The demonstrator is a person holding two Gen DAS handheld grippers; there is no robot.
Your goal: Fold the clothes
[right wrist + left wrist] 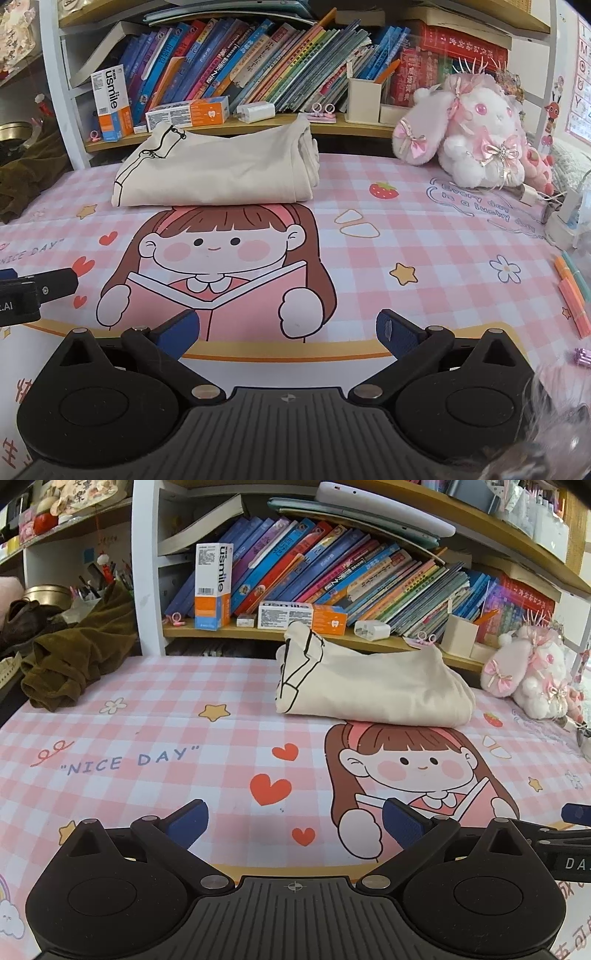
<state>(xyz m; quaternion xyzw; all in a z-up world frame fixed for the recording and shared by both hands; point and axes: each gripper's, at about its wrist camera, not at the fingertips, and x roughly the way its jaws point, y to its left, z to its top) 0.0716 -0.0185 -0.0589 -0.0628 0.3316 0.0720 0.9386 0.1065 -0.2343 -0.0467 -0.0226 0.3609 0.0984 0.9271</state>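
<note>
A cream garment (373,686) with black line print lies folded in a thick bundle at the back of the pink checked desk mat (147,709), against the shelf. The right wrist view shows the same garment (218,173) above the cartoon girl print. My left gripper (295,821) is open near the front of the mat, its blue pads wide apart and empty. My right gripper (288,330) is also open and empty, well short of the garment. A crumpled olive-brown cloth (77,657) lies at the mat's far left edge.
A low wooden shelf (258,633) with leaning books (332,568) and toothpaste boxes runs behind the mat. A pink and white plush rabbit (476,136) sits at the back right. Cables and a charger (554,206) and pens (572,291) lie along the right edge.
</note>
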